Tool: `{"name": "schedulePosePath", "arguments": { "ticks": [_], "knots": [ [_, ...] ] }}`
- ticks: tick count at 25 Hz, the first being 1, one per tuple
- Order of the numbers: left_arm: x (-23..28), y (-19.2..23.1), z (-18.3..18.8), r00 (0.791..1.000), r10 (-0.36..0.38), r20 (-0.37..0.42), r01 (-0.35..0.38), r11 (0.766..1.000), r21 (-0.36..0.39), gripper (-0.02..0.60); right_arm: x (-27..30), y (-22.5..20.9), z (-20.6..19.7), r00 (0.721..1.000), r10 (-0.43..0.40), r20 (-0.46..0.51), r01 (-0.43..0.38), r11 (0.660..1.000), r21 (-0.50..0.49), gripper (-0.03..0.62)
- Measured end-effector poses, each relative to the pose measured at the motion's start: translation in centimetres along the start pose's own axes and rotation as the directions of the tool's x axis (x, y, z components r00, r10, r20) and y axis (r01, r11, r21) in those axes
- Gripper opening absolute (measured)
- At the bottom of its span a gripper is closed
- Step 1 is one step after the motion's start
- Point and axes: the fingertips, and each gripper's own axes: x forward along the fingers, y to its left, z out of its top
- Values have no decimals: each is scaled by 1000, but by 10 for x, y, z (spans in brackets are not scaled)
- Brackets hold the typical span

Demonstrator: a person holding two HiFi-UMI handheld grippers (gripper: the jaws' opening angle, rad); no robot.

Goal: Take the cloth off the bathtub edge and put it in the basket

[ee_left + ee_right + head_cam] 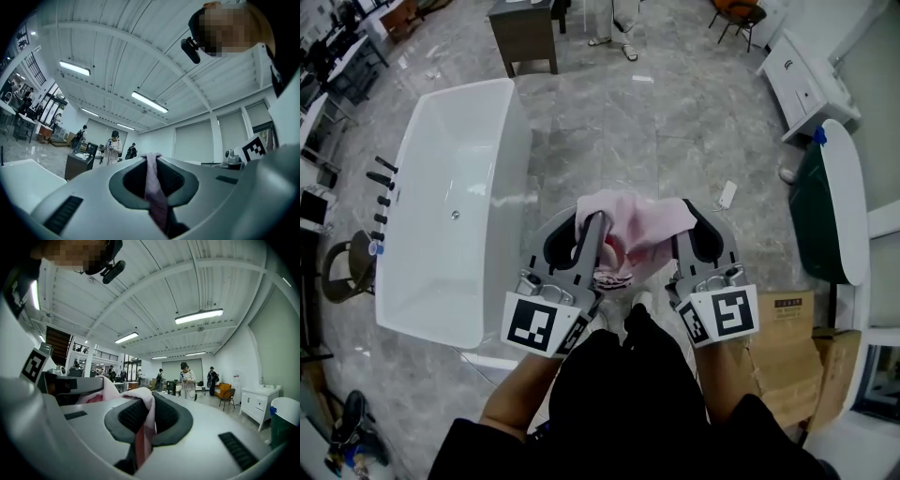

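Note:
A pink cloth hangs bunched between my two grippers, above the grey marble floor and just right of the white bathtub. My left gripper is shut on the cloth's left side. In the left gripper view a strip of the cloth runs down between the closed jaws of that gripper. My right gripper is shut on the cloth's right side. The right gripper view shows a pink fold pinched in that gripper, with more cloth bulging off to the left.
A dark green tub with a white rim stands at the right, with cardboard boxes below it. A dark cabinet and a white vanity lie further off. A small white object lies on the floor. A person in a striped shirt stands in the distance.

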Motion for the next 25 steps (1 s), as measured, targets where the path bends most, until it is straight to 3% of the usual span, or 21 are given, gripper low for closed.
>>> {"name": "schedulePosePath", "arguments": {
  "ticks": [3,5,8,12,19,25],
  "knots": [
    [5,3,-8,999,-35,10,36,996,-83,38,11,-4,-9,999,34,-15,-34,999,4,38],
    [10,4,-11,999,-49,15,51,995,-85,38,18,-7,-13,998,57,-22,-57,998,6,38],
    [14,6,-19,1000,-10,-23,10,1000,-19,38,25,-3,-23,993,108,-42,-108,994,8,38],
    [19,15,-44,995,48,-83,-48,999,-5,38,32,-1,-48,983,161,-86,-159,987,31,38],
    [36,32,-86,979,118,-167,-122,992,-15,38,49,-16,-85,969,197,-147,-190,980,57,38],
    [49,44,-126,962,144,-232,-170,981,-97,38,65,-26,-126,947,237,-215,-220,970,99,38]
  ]
}}
